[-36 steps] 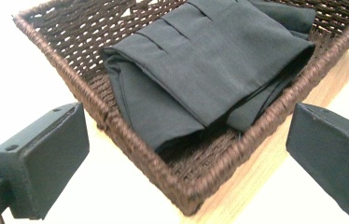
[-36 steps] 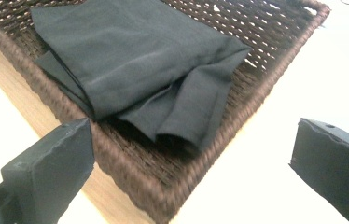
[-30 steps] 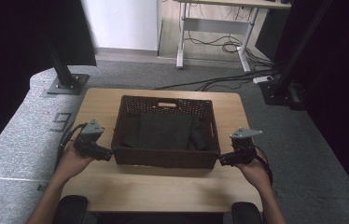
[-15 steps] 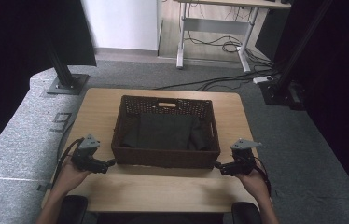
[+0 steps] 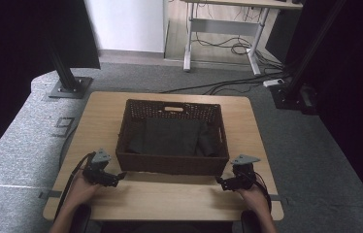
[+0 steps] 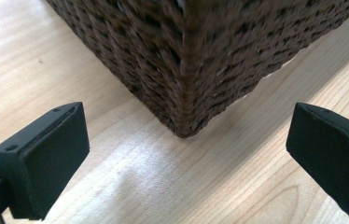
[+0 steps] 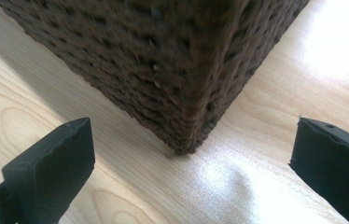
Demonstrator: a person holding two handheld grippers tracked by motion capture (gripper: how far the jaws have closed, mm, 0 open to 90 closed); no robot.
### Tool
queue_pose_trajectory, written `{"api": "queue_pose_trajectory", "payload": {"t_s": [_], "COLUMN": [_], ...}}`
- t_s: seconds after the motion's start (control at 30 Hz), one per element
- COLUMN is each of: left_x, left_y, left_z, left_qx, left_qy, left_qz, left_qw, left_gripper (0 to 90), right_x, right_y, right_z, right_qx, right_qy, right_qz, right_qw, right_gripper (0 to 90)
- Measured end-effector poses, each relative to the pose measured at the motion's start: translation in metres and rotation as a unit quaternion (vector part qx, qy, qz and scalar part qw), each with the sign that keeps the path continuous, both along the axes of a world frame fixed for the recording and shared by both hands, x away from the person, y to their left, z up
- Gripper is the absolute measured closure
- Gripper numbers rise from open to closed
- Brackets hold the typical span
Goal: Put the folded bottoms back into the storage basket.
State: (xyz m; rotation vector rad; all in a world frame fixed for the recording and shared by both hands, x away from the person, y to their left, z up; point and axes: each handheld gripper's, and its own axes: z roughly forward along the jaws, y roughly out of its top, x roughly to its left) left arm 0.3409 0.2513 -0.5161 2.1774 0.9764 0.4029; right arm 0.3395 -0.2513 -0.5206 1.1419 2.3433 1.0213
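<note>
Both tongs, left (image 5: pixel 116 177) and right (image 5: pixel 222 183), have drawn back to the basket's (image 5: pixel 170 164) near corners.

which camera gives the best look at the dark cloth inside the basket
The high view: it looks down into the basket, where the dark cloth covers the bottom. The left gripper view and right gripper view face the basket's outer corners from table level, showing woven wall, not the cloth.

A light wooden table (image 5: pixel 170 199) with rounded corners stands on grey carpet (image 5: pixel 19 145). 1 dark brown woven basket (image 5: pixel 172 162) sits directly on it, roughly centred and nearer the far edge, with bare wood on all 4 sides. A dark cloth (image 5: pixel 170 137) lies inside the basket, covering its bottom.
</note>
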Motion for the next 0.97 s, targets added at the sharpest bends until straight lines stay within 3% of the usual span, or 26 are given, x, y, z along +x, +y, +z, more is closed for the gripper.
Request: {"api": "queue_pose_trajectory", "payload": {"t_s": [0.27, 0.47, 0.97], "left_x": [0.001, 0.003, 0.003], "left_y": [-0.005, -0.007, -0.009], "left_z": [-0.022, -0.032, -0.033], "left_qx": [0.025, 0.024, 0.024], "left_qy": [0.015, 0.028, 0.028], "left_qz": [-0.008, -0.017, -0.017], "left_qw": [0.9995, 0.9992, 0.9992], "left_gripper": [0.0, 0.0, 0.0], "right_x": [0.001, 0.002, 0.003], "right_y": [0.002, 0.002, 0.004], "right_z": [-0.019, -0.03, -0.036], "right_qx": [-0.014, -0.011, -0.007], "right_qy": [0.007, 0.016, 0.009], "right_qz": [-0.005, -0.012, -0.019], "right_qw": [0.9999, 0.9997, 0.9998], "right_gripper": [0.0, 0.1, 0.0]}}
